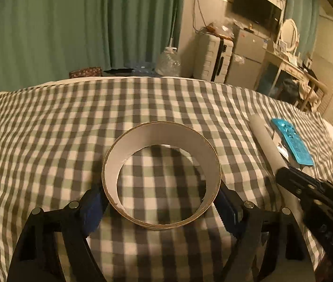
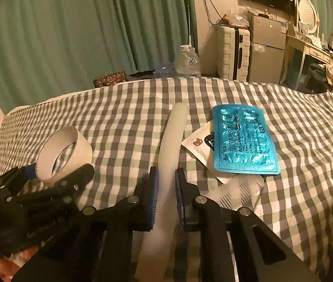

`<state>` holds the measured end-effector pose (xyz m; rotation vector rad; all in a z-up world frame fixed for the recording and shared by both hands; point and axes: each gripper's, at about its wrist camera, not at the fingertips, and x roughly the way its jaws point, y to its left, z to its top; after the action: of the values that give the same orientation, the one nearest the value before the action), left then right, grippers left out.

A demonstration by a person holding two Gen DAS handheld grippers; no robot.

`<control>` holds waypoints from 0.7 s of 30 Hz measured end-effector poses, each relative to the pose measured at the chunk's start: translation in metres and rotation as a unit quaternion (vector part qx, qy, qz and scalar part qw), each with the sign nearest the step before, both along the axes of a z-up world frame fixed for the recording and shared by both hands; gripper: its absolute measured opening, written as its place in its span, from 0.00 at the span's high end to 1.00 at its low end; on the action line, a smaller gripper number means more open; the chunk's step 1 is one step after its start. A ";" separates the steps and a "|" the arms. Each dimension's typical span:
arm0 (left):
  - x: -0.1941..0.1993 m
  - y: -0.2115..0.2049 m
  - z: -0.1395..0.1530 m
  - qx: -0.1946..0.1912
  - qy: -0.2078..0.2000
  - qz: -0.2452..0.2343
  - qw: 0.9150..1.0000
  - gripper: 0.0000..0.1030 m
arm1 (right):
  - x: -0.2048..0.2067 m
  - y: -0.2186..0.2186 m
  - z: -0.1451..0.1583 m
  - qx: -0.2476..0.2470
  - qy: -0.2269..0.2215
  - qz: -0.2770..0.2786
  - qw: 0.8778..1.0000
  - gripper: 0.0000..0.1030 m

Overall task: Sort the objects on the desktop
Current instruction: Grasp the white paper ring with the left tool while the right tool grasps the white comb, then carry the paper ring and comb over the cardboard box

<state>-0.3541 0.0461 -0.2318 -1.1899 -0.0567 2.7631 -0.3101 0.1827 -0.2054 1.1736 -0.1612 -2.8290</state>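
A wide cardboard tape roll point(image 1: 161, 134) stands on its edge-ring on the checked cloth. My left gripper point(image 1: 160, 195) has its blue pads pressed against the roll's two sides. In the right wrist view the same roll point(image 2: 81, 145) shows at the left, with the left gripper point(image 2: 56, 176) around it. A long white tube point(image 2: 171, 141) lies on the cloth, pointing away from me. My right gripper point(image 2: 166, 175) is shut on the tube's near part. In the left wrist view the tube point(image 1: 265, 141) runs to the right gripper point(image 1: 284, 174) at the right edge.
A blue blister pack of pills point(image 2: 244, 141) lies right of the tube, over a white sachet point(image 2: 197, 143) with a bear print. A white comb point(image 2: 237, 189) lies just in front of them. The checked cloth point(image 2: 119, 117) covers the whole surface; bottles and furniture stand beyond its far edge.
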 end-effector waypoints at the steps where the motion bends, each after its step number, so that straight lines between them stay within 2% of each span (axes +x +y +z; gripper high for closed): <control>1: 0.003 -0.003 0.002 -0.001 0.001 0.002 1.000 0.19 | 0.004 0.000 0.003 -0.007 -0.002 0.000 1.000 0.88; 7: 0.040 -0.007 0.031 -0.012 0.012 -0.009 1.000 0.19 | 0.038 0.005 0.035 -0.030 -0.002 -0.008 1.000 0.88; 9: 0.057 -0.011 0.047 -0.022 0.009 0.000 1.000 0.19 | 0.052 0.004 0.048 -0.032 0.000 -0.004 0.999 0.88; 13: 0.090 -0.017 0.075 0.007 -0.003 0.012 1.000 0.19 | 0.092 -0.003 0.078 -0.021 0.016 -0.005 1.000 0.88; 16: 0.122 -0.018 0.097 0.003 -0.006 0.025 1.000 0.19 | 0.125 -0.011 0.096 0.001 0.029 -0.009 1.000 0.88; 21: 0.168 -0.015 0.135 0.007 -0.004 0.011 1.000 0.19 | 0.172 -0.015 0.128 0.015 0.038 -0.010 0.999 0.88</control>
<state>-0.1865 0.0313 -0.0972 -1.2056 -0.0895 2.7725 -0.1376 0.1674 -0.0769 1.0730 -0.1270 -2.8984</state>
